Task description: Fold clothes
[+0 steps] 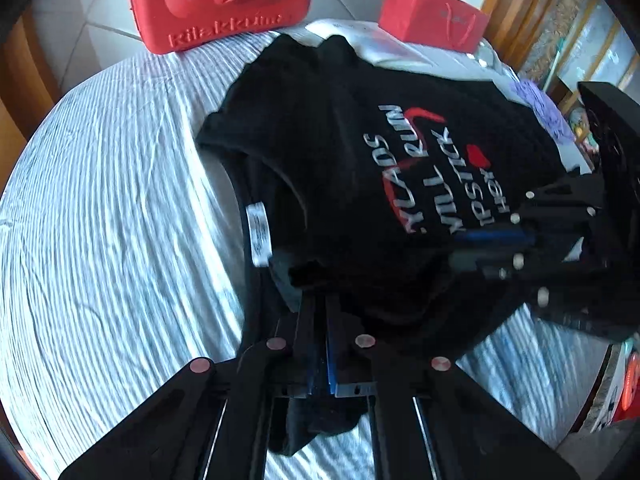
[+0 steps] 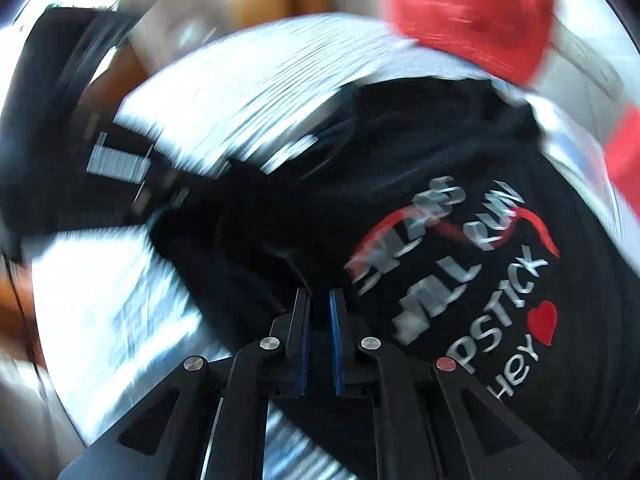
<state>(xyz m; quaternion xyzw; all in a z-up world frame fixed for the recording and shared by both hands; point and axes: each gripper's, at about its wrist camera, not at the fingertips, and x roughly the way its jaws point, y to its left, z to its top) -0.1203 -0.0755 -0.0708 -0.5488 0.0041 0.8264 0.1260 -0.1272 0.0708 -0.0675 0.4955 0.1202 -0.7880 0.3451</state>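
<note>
Left wrist view: black T-shirt (image 1: 360,152) lies on the striped desk (image 1: 120,220), printed side up, collar edge and white label (image 1: 258,236) toward the camera. Left tool (image 1: 320,312) clenched on the near hem of the shirt; cloth bunches between and below the fingers. Right tool (image 1: 492,248) enters from the right, low over the print.

Right wrist view: heavily blurred. Right tool (image 2: 320,304) nearly closed over dark cloth; probably pinching a fold, but contact is not clear.

Judgement: confirm both grips hold one edge, lift evenly, keep the edge taut, carry it straight across so the fold lands square.
</note>
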